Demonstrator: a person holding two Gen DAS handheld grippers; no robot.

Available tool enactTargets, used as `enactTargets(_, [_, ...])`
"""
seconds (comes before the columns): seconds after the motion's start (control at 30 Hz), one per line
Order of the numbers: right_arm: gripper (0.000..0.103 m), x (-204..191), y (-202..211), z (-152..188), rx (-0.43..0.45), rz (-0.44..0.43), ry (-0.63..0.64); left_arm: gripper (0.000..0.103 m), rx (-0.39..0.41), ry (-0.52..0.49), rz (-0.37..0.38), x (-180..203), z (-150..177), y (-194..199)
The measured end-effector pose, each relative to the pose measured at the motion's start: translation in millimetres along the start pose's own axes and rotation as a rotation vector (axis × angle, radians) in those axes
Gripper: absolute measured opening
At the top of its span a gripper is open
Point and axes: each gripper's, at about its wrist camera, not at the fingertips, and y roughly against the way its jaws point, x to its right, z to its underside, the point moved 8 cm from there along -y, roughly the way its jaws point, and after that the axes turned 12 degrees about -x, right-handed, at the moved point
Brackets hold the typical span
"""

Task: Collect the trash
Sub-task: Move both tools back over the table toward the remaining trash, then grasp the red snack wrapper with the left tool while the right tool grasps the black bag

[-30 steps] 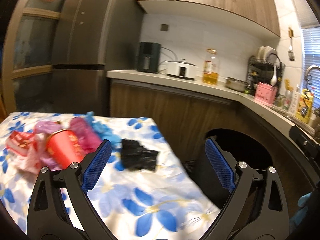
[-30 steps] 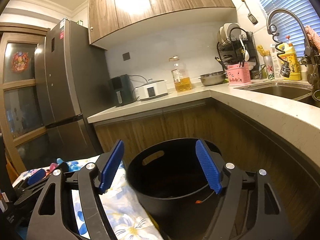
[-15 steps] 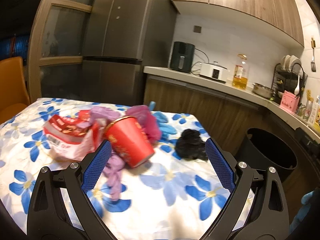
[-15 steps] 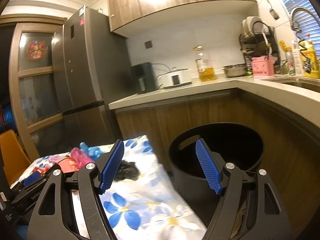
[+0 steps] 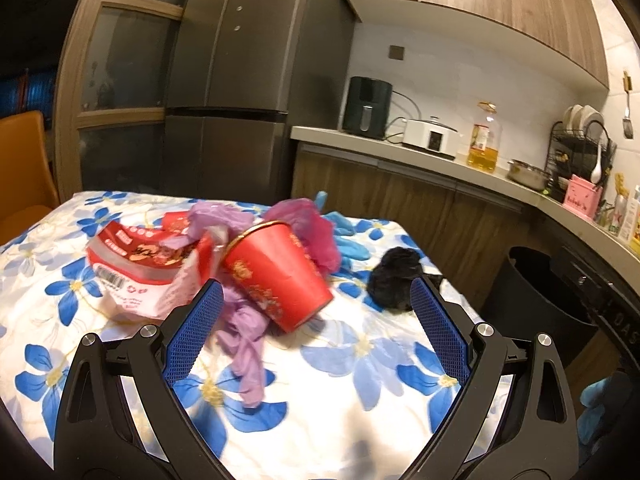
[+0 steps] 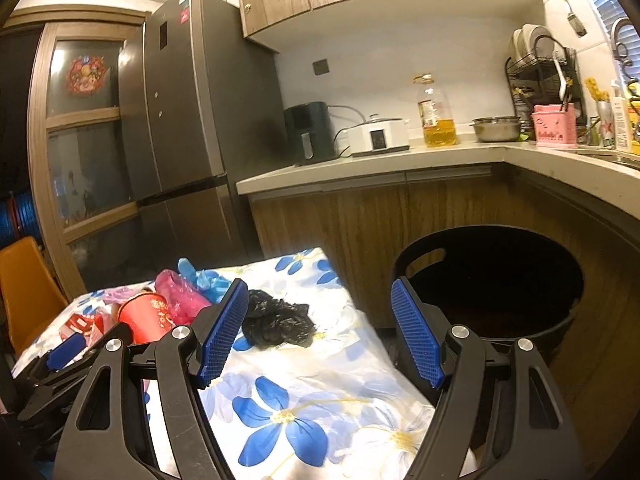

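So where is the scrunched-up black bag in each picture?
Left wrist view: the black bag lies right of centre on the flowered tablecloth, just beyond the right blue finger, right of the red cup.
Right wrist view: the black bag sits left of centre, just past the left blue finger.
Shared landmark: the black bin stands to the bag's right in both.

Only "DAS" (partly cut) on the dark appliance front (image 5: 624,322).
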Motion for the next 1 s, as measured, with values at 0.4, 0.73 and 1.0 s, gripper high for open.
enactTargets(0.4, [0.073, -55.0, -94.8, 0.6, -0.093, -0.044, 0.071, 0.093, 0.054, 0.047, -0.080, -54.7, -7.5, 18.8])
enactTargets(0.73, [0.058, -65.8, -145.0, 8.4, -0.198, -0.021, 0.086, 0.093, 0.034, 0.062, -0.124, -90.4, -23.4, -5.5])
enactTargets(1.0, [0.013, -67.3, -156.3, 16.4, -0.247, -0.053, 0.088, 0.091, 0.015, 0.067, -0.113, -92.3, -22.0, -16.7])
